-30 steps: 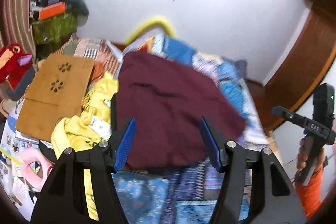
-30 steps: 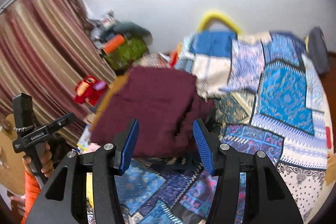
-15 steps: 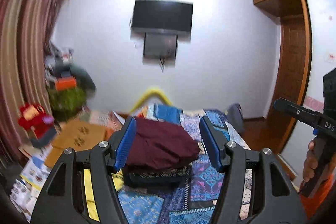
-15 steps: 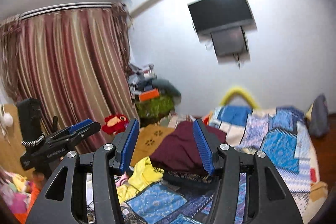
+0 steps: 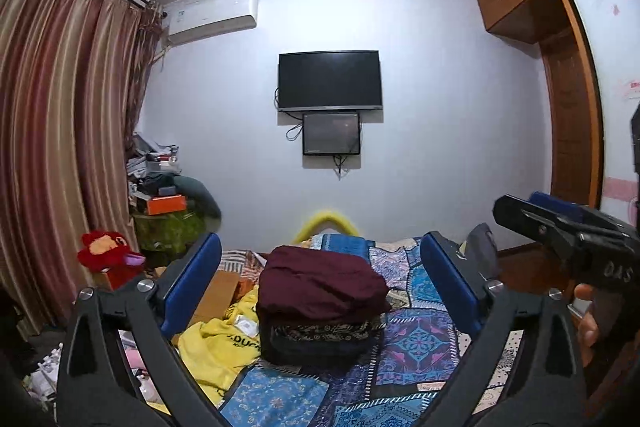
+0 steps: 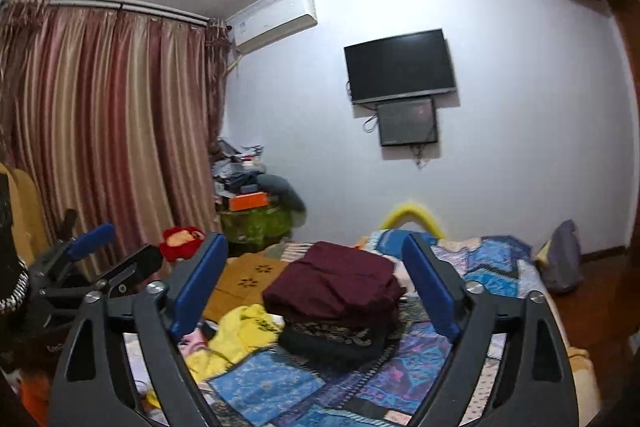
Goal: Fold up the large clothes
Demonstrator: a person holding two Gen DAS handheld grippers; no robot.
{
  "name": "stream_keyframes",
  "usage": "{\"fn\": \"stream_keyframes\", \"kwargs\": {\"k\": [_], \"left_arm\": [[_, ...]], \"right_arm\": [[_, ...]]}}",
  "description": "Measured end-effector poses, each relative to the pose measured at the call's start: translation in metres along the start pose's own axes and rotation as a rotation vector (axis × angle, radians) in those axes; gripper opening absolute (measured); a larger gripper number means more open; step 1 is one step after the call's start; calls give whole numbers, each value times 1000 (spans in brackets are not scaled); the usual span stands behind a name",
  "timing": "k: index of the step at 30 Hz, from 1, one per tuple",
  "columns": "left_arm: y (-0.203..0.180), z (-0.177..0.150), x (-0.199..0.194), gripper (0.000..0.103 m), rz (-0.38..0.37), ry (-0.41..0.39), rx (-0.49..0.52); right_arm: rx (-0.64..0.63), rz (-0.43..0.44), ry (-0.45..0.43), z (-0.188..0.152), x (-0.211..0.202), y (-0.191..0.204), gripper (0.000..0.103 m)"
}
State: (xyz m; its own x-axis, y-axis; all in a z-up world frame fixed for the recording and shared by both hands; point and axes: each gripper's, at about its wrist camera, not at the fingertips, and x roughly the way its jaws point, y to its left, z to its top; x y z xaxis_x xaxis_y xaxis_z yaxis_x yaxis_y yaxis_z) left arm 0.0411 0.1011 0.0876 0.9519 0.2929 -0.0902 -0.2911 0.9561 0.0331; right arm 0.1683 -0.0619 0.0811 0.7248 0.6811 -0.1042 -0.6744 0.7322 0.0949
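A folded maroon garment (image 5: 320,285) lies on top of a stack of folded dark clothes (image 5: 320,341) on the patchwork bed (image 5: 416,343). It also shows in the right wrist view (image 6: 336,285). A crumpled yellow garment (image 5: 216,347) lies left of the stack, also seen in the right wrist view (image 6: 244,335). My left gripper (image 5: 320,275) is open and empty, held back from the stack. My right gripper (image 6: 316,275) is open and empty, also well short of the stack. Each gripper shows at the edge of the other's view.
A brown wooden board (image 6: 244,281) lies on the bed's left side. A red plush toy (image 5: 106,253) and a cluttered green pile (image 5: 168,223) stand by the curtain. A TV (image 5: 329,79) hangs on the far wall. A wooden wardrobe (image 5: 572,107) is at right.
Both grippers have pulled back and tilted up from the maroon garment, which now looks small and far on the stack. The room's walls and ceiling have come into view.
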Motion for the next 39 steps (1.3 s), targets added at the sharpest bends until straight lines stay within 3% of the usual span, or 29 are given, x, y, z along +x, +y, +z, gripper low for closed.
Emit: {"fn": "stream_keyframes", "kwargs": {"k": [2, 8, 39], "left_arm": [[2, -2, 1, 102, -3, 6, -17], [9, -6, 2, 102, -8, 18, -56], [3, -22, 16, 102, -28, 70, -51]], "right_arm": [[-25, -37, -15, -2, -4, 3, 103], [-32, -40, 4, 0, 0, 0, 103], [7, -60, 57, -5, -11, -1, 103]]}}
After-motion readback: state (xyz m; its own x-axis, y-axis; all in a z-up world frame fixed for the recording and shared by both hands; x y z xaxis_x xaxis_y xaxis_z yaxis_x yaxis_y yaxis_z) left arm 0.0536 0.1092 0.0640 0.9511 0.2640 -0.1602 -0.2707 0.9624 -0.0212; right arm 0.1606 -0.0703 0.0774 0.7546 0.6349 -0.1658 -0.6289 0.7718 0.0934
